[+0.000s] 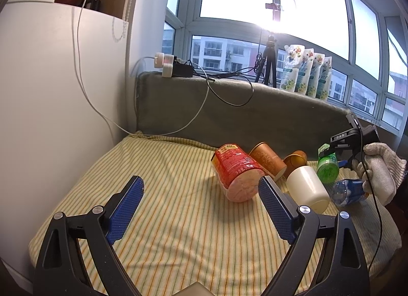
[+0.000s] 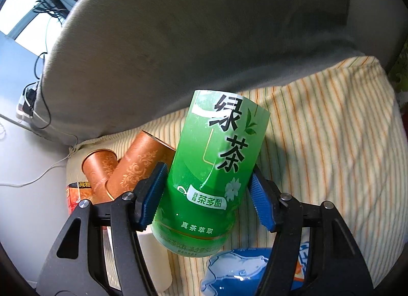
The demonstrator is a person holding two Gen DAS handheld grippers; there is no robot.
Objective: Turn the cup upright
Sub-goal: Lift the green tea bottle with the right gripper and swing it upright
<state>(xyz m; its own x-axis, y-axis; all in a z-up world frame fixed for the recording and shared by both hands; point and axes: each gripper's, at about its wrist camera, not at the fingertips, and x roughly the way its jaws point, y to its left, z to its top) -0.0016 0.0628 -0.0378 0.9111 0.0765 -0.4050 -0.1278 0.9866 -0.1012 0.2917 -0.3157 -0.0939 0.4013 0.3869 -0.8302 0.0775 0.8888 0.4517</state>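
My right gripper (image 2: 206, 188) is shut on a green tea cup (image 2: 216, 173) and holds it tilted above the striped cushion (image 2: 331, 143). The same cup (image 1: 327, 168) shows at the far right in the left wrist view, held by the right gripper (image 1: 334, 155) in a gloved hand. My left gripper (image 1: 201, 204) is open and empty, low over the cushion (image 1: 153, 219). A red cup (image 1: 236, 174) lies on its side just beyond its right finger.
Two brown cups (image 1: 267, 160) (image 1: 295, 159), a cream cup (image 1: 307, 188) and a blue cup (image 1: 349, 192) lie tipped over on the cushion. A grey backrest (image 1: 255, 112) stands behind. A white wall (image 1: 51, 117) with cables is at the left. Pouches (image 1: 306, 71) stand on the windowsill.
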